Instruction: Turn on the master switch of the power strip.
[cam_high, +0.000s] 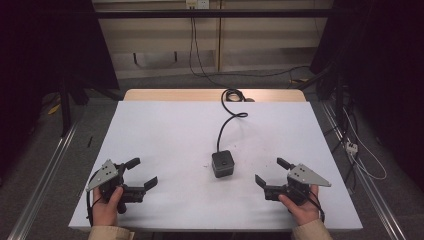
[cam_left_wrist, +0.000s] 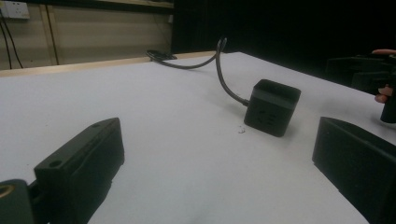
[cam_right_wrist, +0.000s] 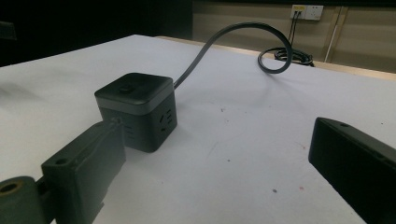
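Both claws gape wide and empty: the left claw (cam_high: 138, 175) at lower left, the right claw (cam_high: 272, 175) at lower right. Between them, just right of centre on the white bench (cam_high: 165, 130), sits a black socket cube (cam_high: 222, 163), upright and boxy with no real long axis. Its cable (cam_high: 225, 125) runs toward the top of the frame. I'd guess that stiff cable could drag or tip the cube if it is lifted.

- Left gripper (cam_high: 141, 173): black body and blocky jaws, grey three-cornered plate with small holes, black cable.
- Right gripper (cam_high: 271, 171): built alike.
- Beige sleeves (cam_high: 111, 233) at both wrists.
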